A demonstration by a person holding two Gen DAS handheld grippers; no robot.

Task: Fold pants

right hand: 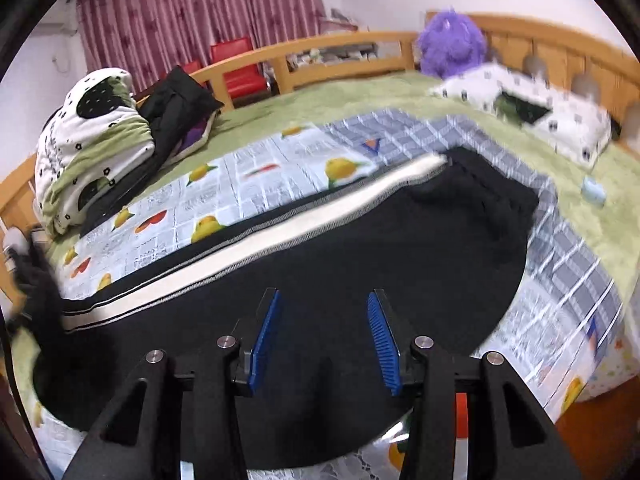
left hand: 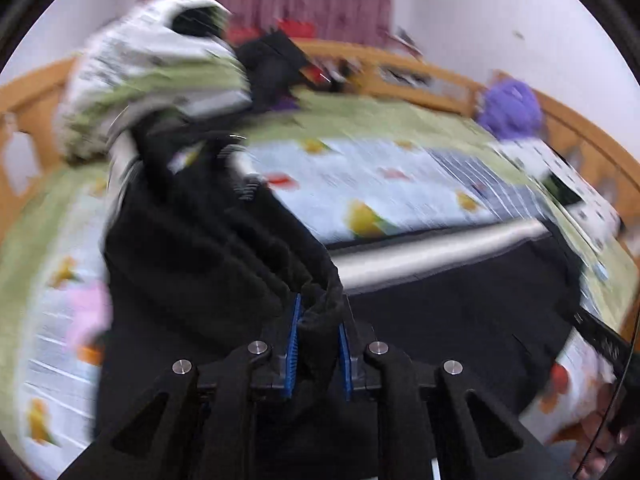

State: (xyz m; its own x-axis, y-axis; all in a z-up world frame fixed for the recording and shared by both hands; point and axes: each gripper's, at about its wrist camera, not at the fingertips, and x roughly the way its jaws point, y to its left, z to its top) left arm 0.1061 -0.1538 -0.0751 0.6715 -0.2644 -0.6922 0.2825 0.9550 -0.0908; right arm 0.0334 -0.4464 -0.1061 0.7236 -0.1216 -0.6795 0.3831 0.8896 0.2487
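Note:
Black pants with a white side stripe lie flat across the bed. My left gripper is shut on a bunched end of the black pants and holds that cloth lifted above the bed; the view is blurred. The rest of the pants lies flat to its right with the stripe showing. My right gripper is open and empty, its blue pads above the black cloth near the bed's front edge. The lifted end shows at the far left of the right wrist view.
The bed has a fruit-print sheet and a green blanket. A folded quilt and dark clothing sit at the back left. A purple plush toy and a pillow lie by the wooden rail.

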